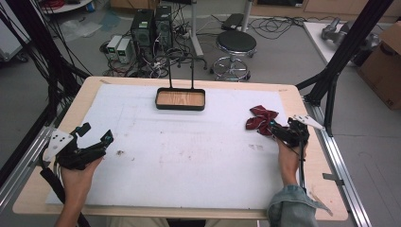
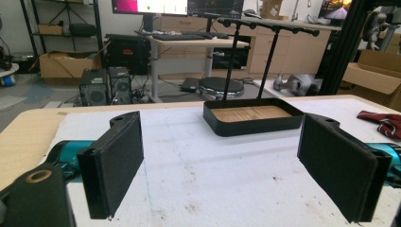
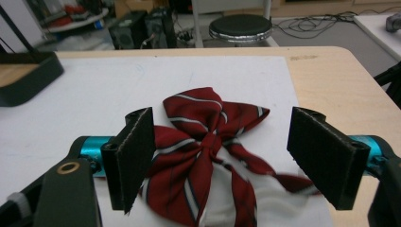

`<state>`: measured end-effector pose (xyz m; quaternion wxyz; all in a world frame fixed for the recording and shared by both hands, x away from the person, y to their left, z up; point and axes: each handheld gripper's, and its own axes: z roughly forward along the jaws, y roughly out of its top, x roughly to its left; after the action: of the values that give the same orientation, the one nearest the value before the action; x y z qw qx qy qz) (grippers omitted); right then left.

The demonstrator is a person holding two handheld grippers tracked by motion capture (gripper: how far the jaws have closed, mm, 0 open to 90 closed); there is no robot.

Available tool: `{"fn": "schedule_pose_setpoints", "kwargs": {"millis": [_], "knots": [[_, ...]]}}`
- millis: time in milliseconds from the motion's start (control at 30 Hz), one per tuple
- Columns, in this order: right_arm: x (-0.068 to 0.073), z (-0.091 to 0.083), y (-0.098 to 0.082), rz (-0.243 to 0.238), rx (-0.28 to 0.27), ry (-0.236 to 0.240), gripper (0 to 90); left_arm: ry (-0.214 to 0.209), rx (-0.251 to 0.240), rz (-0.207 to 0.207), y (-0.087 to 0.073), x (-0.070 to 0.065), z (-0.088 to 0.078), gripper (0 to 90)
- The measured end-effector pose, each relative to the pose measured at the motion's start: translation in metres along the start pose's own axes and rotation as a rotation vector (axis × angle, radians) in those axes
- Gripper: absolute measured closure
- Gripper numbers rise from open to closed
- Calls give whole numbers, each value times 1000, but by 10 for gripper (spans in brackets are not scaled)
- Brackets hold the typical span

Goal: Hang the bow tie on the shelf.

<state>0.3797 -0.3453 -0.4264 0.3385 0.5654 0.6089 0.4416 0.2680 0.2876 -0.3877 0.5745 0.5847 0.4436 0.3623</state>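
Striped red cloth bow tie (image 3: pixel 208 151), matt black tray (image 1: pixel 180 99) with wood-grain floor, rough white mat (image 1: pixel 189 156)

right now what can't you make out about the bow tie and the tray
- Bow tie: near tails blurred and cut off by the bottom edge in the right gripper view.
- Bow tie in the high view: near end hidden behind the right gripper.
- Tray: cut off by the left edge in the right gripper view.

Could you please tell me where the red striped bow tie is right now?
The red striped bow tie lies on the white mat near the table's right edge, between the right gripper's open jaws, right of the black tray.
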Motion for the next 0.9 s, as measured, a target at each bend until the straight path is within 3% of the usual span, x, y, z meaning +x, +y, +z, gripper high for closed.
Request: {"fn": "schedule_pose_setpoints", "kwargs": {"millis": [67,200,300,400,500,633,833,900], "knots": [[3,10,5,-37,13,-20,239,0,-2,0,0,0,0,155],[7,27,7,-46,62,-19,285,-1,1,-1,-1,0,0,155],[10,39,6,1,107,1,378,3,-1,2,-1,1,0,154],[10,48,4,2,135,1,454,2,-3,-3,-1,1,0,154],[12,53,2,-18,136,-17,519,-4,-1,-7,-2,0,1,154],[9,55,-1,20,157,-30,552,-9,0,-6,-3,-1,2,154],[8,57,-1,20,189,-37,619,-14,8,-2,-4,-2,4,154],[7,60,0,33,224,-30,619,-15,7,-3,-4,-2,5,154]]}}
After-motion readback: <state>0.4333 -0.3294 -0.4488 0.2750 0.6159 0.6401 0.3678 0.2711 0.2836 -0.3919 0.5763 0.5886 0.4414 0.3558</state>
